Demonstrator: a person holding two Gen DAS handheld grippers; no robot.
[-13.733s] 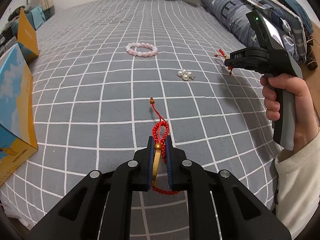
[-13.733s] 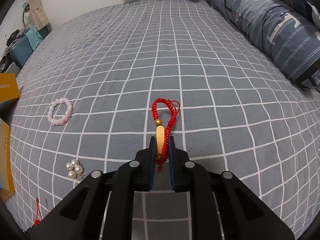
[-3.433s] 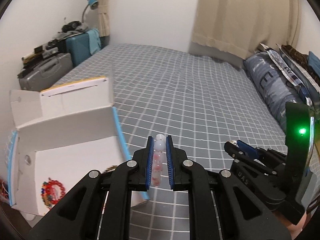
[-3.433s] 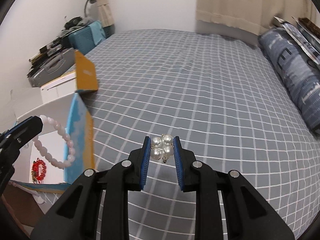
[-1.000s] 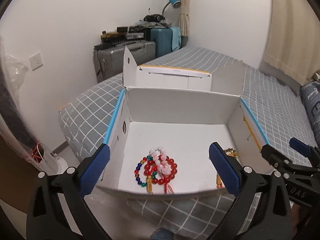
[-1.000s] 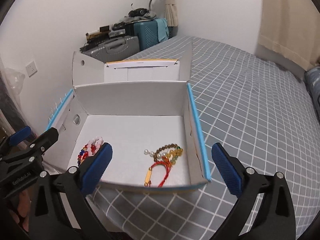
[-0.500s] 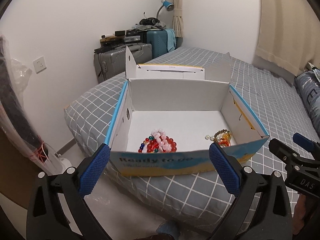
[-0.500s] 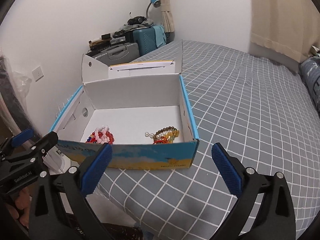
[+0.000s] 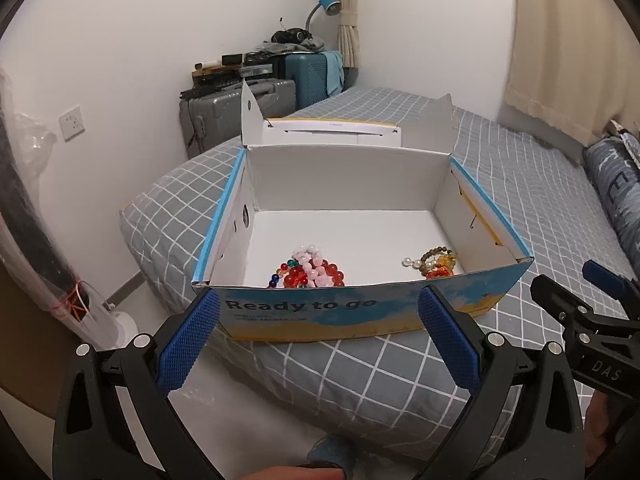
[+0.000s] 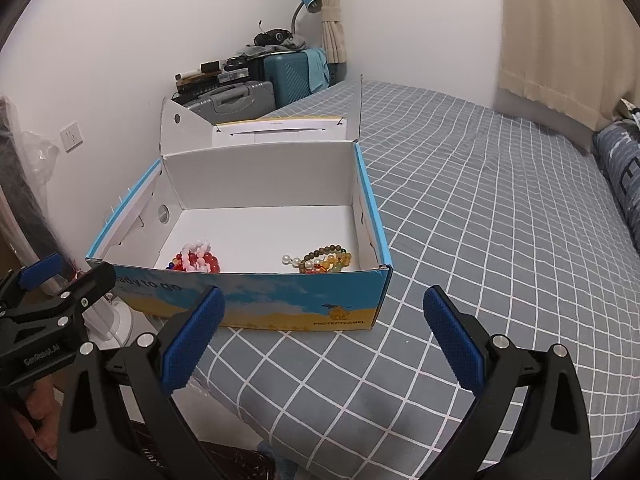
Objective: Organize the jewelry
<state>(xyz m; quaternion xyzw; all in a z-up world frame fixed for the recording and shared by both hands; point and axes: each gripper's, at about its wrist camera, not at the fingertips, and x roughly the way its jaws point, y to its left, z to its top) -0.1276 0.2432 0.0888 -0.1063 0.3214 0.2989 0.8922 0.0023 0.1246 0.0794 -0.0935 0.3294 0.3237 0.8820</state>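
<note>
An open blue-and-yellow cardboard box sits at the corner of the grey checked bed. Inside on its white floor lie a pile of pink, red and coloured bead bracelets at the left and a pearl cluster with brown and amber beads at the right. My left gripper stands open in front of the box with nothing between its fingers. My right gripper is open too, likewise empty, and shows at the right edge of the left wrist view.
The bed stretches to the right and back. Suitcases with clutter on top stand against the wall behind the box. A wall socket and a plastic-wrapped object are at the left. A dark pillow lies at the far right.
Both grippers have drawn back and lower from the box, so its printed front wall now hides part of the jewelry. Both stay open.
</note>
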